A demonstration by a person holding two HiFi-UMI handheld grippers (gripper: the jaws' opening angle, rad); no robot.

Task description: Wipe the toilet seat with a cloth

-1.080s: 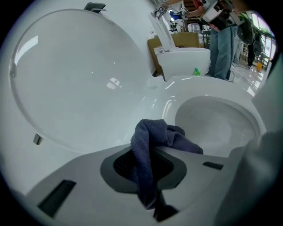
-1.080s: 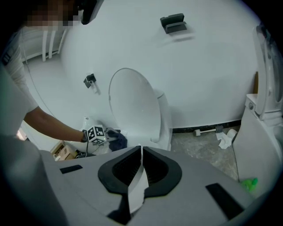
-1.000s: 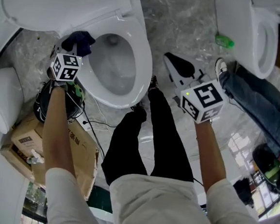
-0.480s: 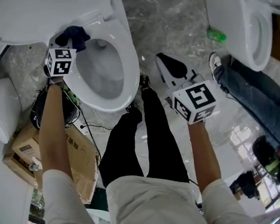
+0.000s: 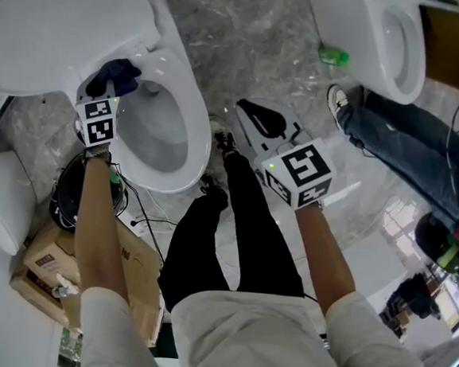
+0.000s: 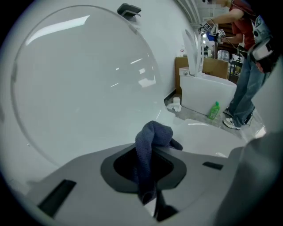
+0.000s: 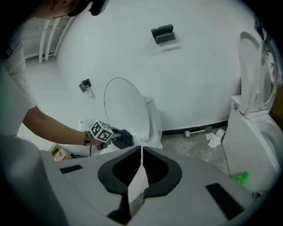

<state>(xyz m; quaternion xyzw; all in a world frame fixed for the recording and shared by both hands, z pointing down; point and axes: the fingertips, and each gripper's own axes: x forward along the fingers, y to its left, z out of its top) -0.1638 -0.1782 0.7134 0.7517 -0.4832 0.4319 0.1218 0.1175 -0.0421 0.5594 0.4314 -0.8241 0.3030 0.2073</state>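
Note:
The white toilet seat [image 5: 193,127] rings the bowl at the left of the head view, with its lid [image 5: 60,24] raised behind it. My left gripper [image 5: 108,96] is shut on a dark blue cloth [image 5: 117,75], which rests on the seat's back left rim near the hinge. In the left gripper view the cloth [image 6: 151,140] hangs bunched between the jaws in front of the lid [image 6: 84,84]. My right gripper [image 5: 259,119] hovers over the floor right of the bowl, shut [image 7: 141,155] with nothing held. From there I see the cloth [image 7: 124,138] and lid [image 7: 126,112].
A second toilet [image 5: 386,37] stands at the upper right with a green bottle [image 5: 332,56] beside it. Another person's jeans leg [image 5: 409,142] stretches across the right floor. A cardboard box [image 5: 47,263] and black cables [image 5: 67,200] lie left of the bowl.
My left gripper has slid the cloth along the seat's left rim toward the hinge and rolled a little. The right gripper has drifted slightly and stays shut.

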